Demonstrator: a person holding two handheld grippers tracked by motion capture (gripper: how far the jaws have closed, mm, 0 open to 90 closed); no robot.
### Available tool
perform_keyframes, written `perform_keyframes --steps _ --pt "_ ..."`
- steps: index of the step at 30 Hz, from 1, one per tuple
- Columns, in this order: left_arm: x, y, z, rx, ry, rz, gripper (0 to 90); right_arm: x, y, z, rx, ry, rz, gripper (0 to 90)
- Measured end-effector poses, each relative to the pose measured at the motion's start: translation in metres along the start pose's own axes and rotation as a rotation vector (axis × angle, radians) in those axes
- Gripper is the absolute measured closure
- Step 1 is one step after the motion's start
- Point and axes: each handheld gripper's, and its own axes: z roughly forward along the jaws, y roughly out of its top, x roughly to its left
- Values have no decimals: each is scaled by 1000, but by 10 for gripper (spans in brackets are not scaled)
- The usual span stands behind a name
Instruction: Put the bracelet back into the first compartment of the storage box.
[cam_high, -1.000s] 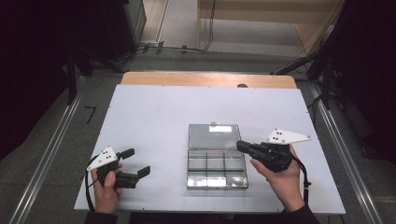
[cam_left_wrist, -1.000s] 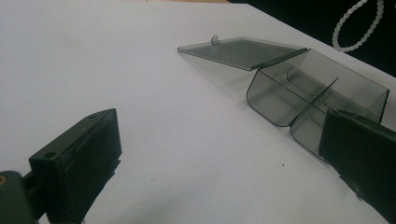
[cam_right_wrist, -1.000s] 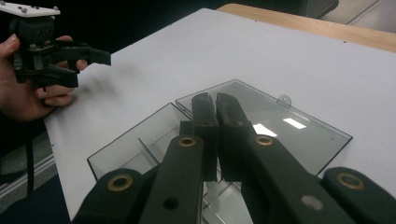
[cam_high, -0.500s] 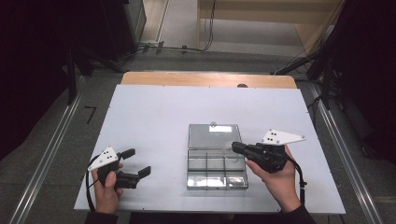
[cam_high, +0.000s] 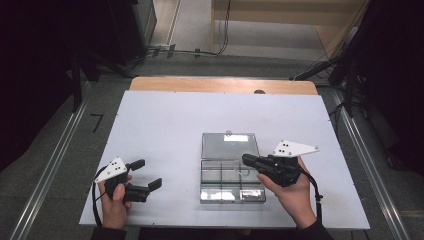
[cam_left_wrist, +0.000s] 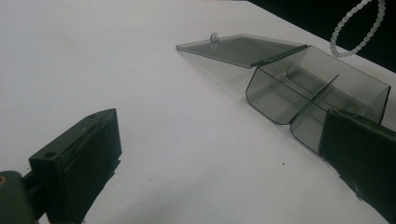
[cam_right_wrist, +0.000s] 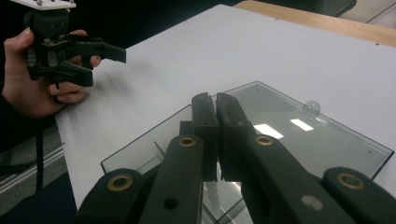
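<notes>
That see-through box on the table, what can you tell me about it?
The clear box looks like smoky transparent plastic, split by thin walls into several compartments. Its hinged lid is swung fully open and lies flat on the white table, with a small tab on its far edge. A white bead string hangs over it from the right hand-held gripper, whose jaws are shut.

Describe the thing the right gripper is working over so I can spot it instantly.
On the white table, look right of centre, just ahead of the person's right hand. There lies a clear smoky plastic box split into small compartments. Its hinged lid lies flat open on the far side.
</notes>
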Motion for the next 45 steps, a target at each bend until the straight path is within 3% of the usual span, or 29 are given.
perform_keyframes --steps 45 --pt "-1 0 1 5 0 8 0 19 -2 35 36 52 -27 854"
